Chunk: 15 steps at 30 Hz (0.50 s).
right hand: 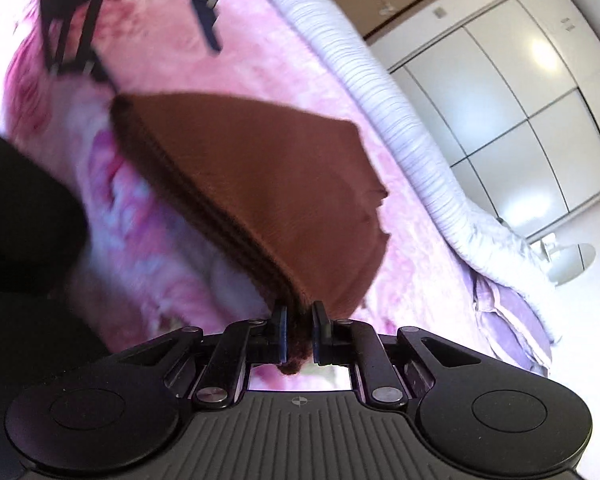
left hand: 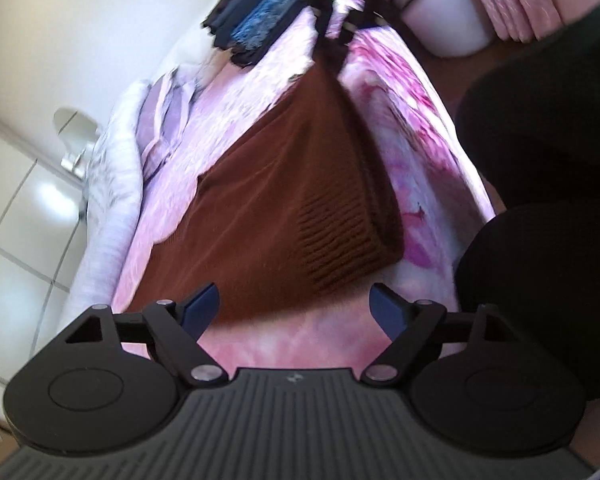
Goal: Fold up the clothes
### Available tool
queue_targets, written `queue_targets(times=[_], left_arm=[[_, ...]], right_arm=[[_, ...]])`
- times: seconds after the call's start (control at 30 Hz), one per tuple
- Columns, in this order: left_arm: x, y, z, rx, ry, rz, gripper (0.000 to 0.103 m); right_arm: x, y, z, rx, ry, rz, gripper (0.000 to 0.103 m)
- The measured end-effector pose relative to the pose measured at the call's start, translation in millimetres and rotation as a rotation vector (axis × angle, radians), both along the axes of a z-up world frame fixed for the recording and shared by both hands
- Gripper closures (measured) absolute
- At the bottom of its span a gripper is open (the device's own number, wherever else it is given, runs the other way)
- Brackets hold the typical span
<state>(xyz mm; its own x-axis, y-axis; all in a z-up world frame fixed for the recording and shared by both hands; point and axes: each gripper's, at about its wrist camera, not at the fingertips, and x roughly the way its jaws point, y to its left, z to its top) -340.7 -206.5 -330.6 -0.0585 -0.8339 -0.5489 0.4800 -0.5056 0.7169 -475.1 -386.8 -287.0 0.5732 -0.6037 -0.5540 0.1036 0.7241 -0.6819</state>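
Note:
A brown knitted garment (left hand: 284, 200) lies folded on a pink flowered blanket (left hand: 300, 344) that covers a bed. My left gripper (left hand: 296, 308) is open over the garment's near edge, one blue finger (left hand: 204, 304) at each side, and the pads do not press on the cloth. At the garment's far corner, blurred, is my right gripper (left hand: 332, 40). In the right wrist view my right gripper (right hand: 300, 328) is shut on a corner of the brown garment (right hand: 268, 184), with the folded layers bunched between the pads. Beyond the garment's far end the left gripper (right hand: 156, 56) shows open.
A stack of dark and blue folded clothes (left hand: 252, 28) sits at the bed's far end. A white ribbed duvet (right hand: 400, 128) and purple striped pillows (right hand: 512, 308) lie along one side. White wardrobe doors (right hand: 520, 120) stand beyond. A person's dark clothing (left hand: 540, 140) fills the right.

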Motion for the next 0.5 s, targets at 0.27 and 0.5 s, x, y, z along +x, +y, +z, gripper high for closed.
queue_targets(times=[0.27, 0.5], left_arm=[[-24, -20, -20, -0.093, -0.119, -0.078, 0.024], [-36, -3, -17, -0.130, -0.126, -0.057, 0.028]], right_arm=[[-4, -14, 18, 0.060, -0.089, -0.052, 0.093], [-18, -14, 23, 0.124, -0.125, -0.081, 0.093]])
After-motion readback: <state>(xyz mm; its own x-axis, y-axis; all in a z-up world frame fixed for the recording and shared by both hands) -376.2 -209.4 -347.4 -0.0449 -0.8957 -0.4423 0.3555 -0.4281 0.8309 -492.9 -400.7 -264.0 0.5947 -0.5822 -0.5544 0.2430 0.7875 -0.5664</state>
